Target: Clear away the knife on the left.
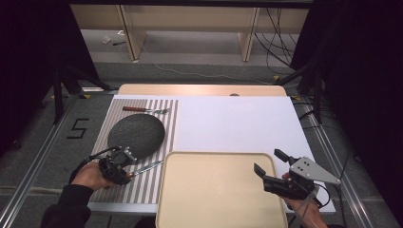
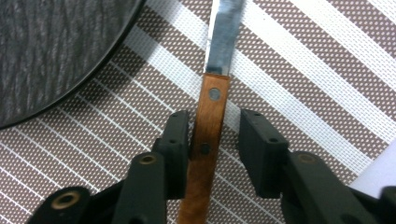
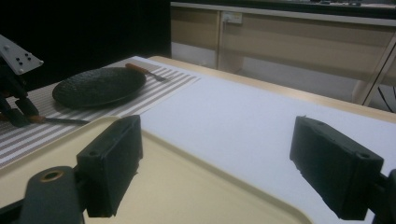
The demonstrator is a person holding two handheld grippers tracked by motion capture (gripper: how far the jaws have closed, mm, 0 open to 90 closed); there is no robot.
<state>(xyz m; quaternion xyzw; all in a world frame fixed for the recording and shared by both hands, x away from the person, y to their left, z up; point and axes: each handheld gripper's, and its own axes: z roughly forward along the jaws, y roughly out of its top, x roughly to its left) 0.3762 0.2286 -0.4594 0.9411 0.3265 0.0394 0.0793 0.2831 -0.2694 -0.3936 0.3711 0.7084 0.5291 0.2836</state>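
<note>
- A knife (image 2: 211, 116) with a flat wooden handle and a steel blade lies on a striped placemat (image 1: 142, 185) on the counter (image 1: 228, 123), just beside a dark round plate (image 1: 136, 135).
- The left hand-held gripper (image 2: 215, 140) straddles the handle. One pad touches its side, the other stands a little apart, so the handle is not yet clamped.
- The knife looks light and rigid. The smooth, thin handle could slip or twist, so the riveted middle of the handle seems the best place to hold it.
- The right hand-held gripper (image 3: 217, 172) hovers wide open over a beige tray (image 1: 218, 190), holding nothing.
- The blade tip is cut off in the left gripper view, and the handle's end is hidden under the gripper.
- A fork (image 1: 145, 110) lies beyond the plate, small and hard to make out.
</note>
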